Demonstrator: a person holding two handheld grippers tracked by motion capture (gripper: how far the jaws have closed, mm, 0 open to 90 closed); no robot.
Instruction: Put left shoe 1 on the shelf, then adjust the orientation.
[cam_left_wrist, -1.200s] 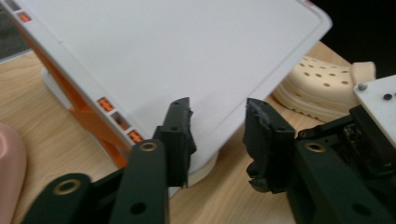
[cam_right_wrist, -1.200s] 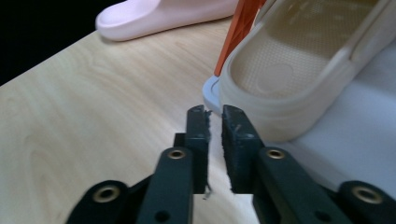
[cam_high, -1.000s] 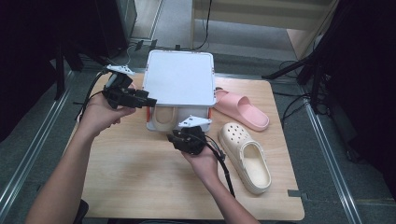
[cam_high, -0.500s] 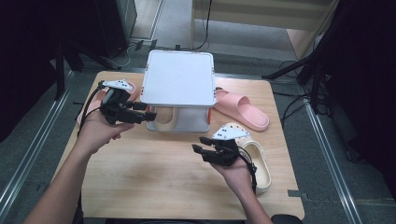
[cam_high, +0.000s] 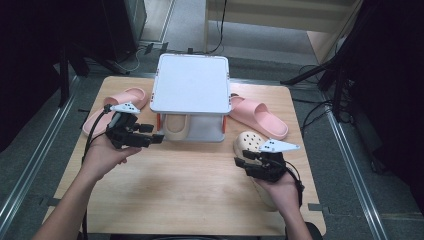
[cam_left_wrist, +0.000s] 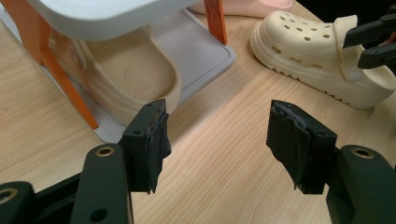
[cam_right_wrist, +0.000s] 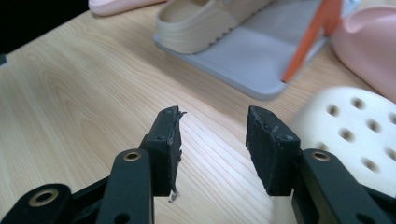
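While tongs idle, rack (cam_high: 192, 131), clog (cam_high: 176, 127) inside

High view looks down; both gripper views (low, close) share the shoe rack (cam_high: 190, 100)

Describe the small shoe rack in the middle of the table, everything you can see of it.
The shoe rack is a low two-level stand: a pale grey, plastic-looking top shelf with rounded corners and a raised rim, a matching grey base tray, and slim orange posts between them. It stands upright on the wooden table, toward the far edge. The top shelf is bare. On the lower tray sits one beige clog. Pink slides lie on the table at either side; whether they touch the rack cannot be told.
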